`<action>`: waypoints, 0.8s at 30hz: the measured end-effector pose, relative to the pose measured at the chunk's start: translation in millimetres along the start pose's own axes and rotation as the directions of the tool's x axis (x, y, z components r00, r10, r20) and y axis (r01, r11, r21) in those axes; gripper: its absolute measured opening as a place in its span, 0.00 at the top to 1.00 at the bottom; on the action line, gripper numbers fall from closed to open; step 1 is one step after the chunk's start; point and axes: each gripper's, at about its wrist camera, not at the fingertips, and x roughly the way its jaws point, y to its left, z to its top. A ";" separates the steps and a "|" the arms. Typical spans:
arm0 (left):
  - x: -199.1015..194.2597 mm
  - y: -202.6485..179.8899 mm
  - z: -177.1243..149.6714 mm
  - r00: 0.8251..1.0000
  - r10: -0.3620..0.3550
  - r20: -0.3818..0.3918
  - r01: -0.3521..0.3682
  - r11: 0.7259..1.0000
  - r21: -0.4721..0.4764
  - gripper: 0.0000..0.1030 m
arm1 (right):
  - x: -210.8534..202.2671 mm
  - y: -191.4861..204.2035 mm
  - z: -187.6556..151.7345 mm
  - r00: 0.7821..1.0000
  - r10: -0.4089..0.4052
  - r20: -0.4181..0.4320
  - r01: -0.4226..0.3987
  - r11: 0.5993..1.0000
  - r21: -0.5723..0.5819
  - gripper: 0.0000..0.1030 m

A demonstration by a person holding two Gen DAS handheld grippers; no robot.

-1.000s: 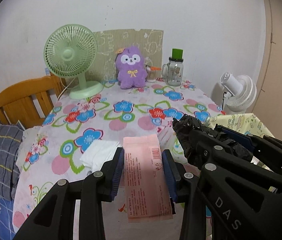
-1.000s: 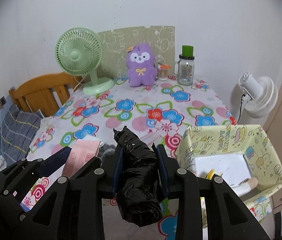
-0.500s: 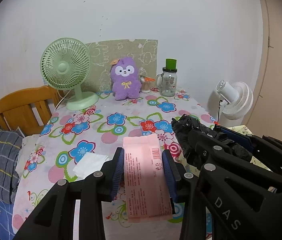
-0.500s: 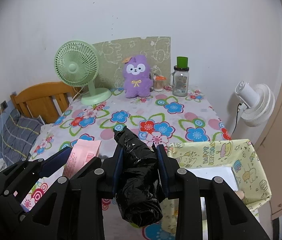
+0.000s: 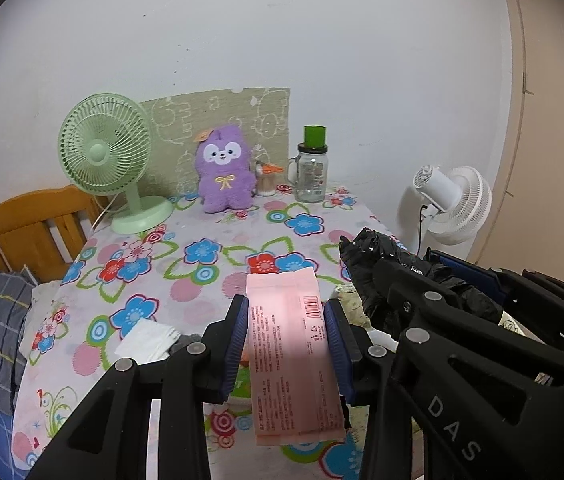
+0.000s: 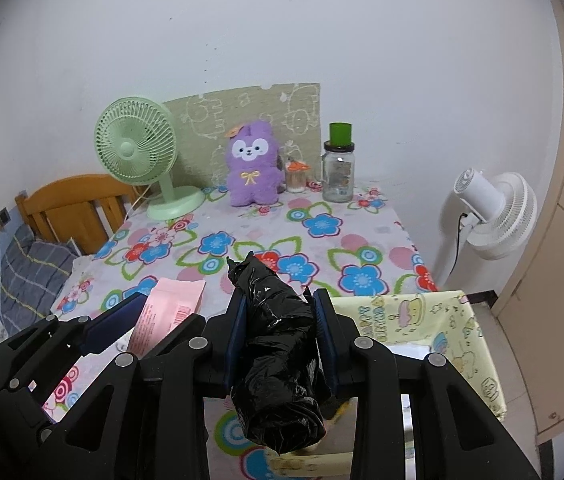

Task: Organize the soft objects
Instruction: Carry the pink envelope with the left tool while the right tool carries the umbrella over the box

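Left claw (image 5: 286, 344) clamped on a flat pink plastic packet with printed text and a barcode (image 5: 293, 356), packet sticking out past the blue pads on both ends, held above the near part of the counter with the flowered tablecloth (image 5: 185, 256). Right claw (image 6: 279, 334) clamped on a crumpled black plastic bag bundle (image 6: 279, 364), bundle poking forward and hanging below the pads. The two claws sit side by side, right claw's bag just right of the pink packet in the left view. Below-left of the left claw, a white folded cloth (image 5: 146, 339) lies on the counter, something grey beside it, unclear what. Right of and below the right claw, a yellow cartoon-print fabric box (image 6: 434, 320), open top. Far ahead of both claws at the counter's back edge: green desk fan (image 6: 137, 152), purple plush toy (image 6: 253, 168), glass jar with green lid (image 6: 338, 168). White floor fan (image 6: 494, 216) off to the right, wooden chair back (image 5: 29, 228) to the left.
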 end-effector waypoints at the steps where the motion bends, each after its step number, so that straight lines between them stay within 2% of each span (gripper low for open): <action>1: 0.9 -4.0 0.6 1.000 -0.002 0.000 0.002 1.000 0.004 0.62 | -0.6 -1.9 0.0 1.000 -0.002 0.001 0.002 1.000 0.001 0.65; 24: 36.6 -74.3 6.1 0.996 -0.080 -0.037 0.083 0.994 0.067 0.62 | 6.3 -76.9 -5.5 0.997 -0.072 -0.023 0.073 0.996 0.058 0.65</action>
